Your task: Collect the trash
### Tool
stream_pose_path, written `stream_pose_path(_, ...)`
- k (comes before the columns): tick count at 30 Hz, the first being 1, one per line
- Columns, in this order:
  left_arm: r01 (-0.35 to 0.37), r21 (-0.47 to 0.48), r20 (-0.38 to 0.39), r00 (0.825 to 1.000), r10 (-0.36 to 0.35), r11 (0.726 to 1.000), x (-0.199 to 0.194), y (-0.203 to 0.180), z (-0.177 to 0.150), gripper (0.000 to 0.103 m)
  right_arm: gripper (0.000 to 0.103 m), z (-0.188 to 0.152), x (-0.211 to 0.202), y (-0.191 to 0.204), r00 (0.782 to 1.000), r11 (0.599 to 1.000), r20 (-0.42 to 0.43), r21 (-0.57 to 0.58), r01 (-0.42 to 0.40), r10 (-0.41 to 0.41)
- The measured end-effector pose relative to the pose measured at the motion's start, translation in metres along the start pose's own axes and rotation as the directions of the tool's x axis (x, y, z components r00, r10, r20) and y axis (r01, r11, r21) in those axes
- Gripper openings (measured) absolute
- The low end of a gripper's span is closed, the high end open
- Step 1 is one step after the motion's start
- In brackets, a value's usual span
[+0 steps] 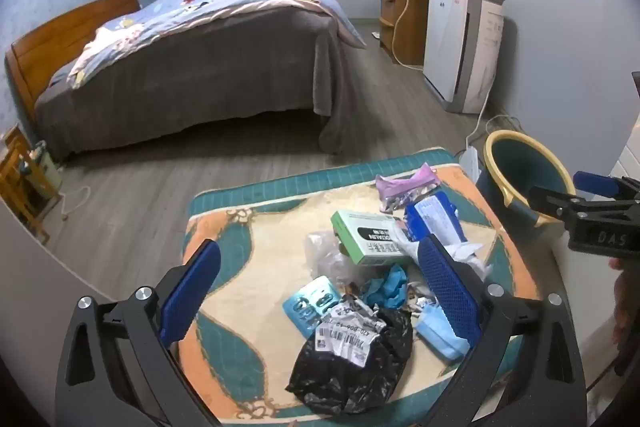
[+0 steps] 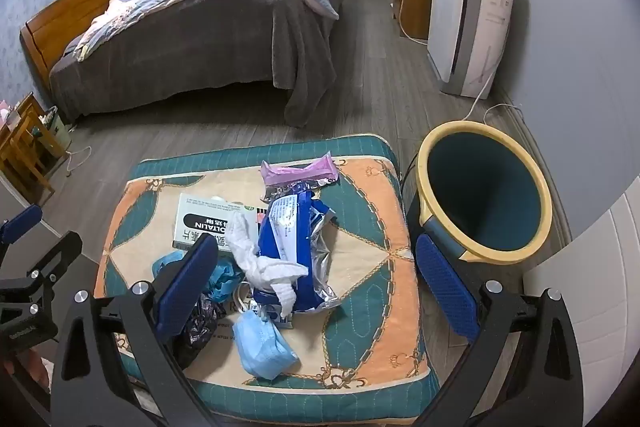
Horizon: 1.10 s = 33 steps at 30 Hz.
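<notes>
A bedroom, seen from two cameras that each look down along a hand-held gripper toward a low cushioned stool [image 1: 256, 259] with a teal, orange and cream quilted top. A heap of trash [image 1: 372, 275] covers the middle and right of that top, reaching toward its near edge.

The left wrist view shows the left gripper [image 1: 320, 291], its blue-padded fingers spread wide above the heap and holding nothing. Only this view makes plain a crumpled black plastic bag [image 1: 352, 363] with a white shipping label at the near edge, and a light blue blister-style pack [image 1: 310, 305] beside it. Clear plastic lies crumpled behind them; what it is cannot be told. The right gripper appears at the right edge here.

The right wrist view shows the right gripper [image 2: 316, 287], likewise spread wide and empty over the stool's near right part. It shows the bin [image 2: 484, 191] whole: a dark teal bucket with a yellow rim, on the floor just off the stool's right edge, its mouth tilted toward the camera.

Clear in this view are a torn blue and silver foil wrapper [image 2: 298, 239] at the centre, a twisted white tissue [image 2: 260, 259] lying across it, a blue face mask [image 2: 262, 347] near the front edge, a green and white carton [image 2: 208, 223] left of centre, and a purple wrapper [image 2: 300, 171] toward the far edge.

A bed [image 2: 192, 39] stands beyond.
</notes>
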<state>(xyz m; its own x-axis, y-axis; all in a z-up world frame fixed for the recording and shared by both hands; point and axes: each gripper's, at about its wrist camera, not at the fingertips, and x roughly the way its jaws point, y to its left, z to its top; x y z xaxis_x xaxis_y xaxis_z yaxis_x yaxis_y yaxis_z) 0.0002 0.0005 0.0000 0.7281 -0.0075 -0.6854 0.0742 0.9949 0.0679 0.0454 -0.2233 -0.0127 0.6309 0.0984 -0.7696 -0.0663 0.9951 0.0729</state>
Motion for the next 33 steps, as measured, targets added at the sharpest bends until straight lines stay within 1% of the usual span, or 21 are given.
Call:
stream_pose_path(8, 0.001, 0.002, 0.0, 1.0, -0.001, 1.0, -0.002, -0.003, -0.001, 0.098, 0.097, 0.003, -0.004, 0.001, 1.0, 1.0, 0.003, 0.006, -0.004, 0.004)
stream_pose_path(9, 0.007, -0.006, -0.006, 1.0, -0.007, 1.0, 0.0, 0.0, 0.0, 0.098, 0.097, -0.001, 0.003, 0.003, 1.0, 1.0, -0.003, -0.004, 0.004, -0.004)
stream_pose_path(17, 0.005, -0.003, -0.005, 1.0, -0.005, 1.0, -0.002, 0.002, 0.0, 0.098, 0.097, -0.004, 0.009, 0.001, 1.0, 1.0, -0.009, 0.007, 0.004, -0.004)
stream_pose_path(18, 0.003, -0.002, -0.007, 1.0, -0.003, 1.0, 0.0, 0.001, 0.0, 0.098, 0.097, 0.0, 0.004, 0.002, 1.0, 1.0, -0.012, 0.005, 0.003, -0.003)
stream_pose_path(33, 0.001, -0.003, -0.007, 1.0, -0.001, 1.0, 0.001, -0.002, -0.002, 0.098, 0.097, 0.0, 0.002, 0.003, 1.0, 1.0, -0.008, -0.005, 0.019, -0.019)
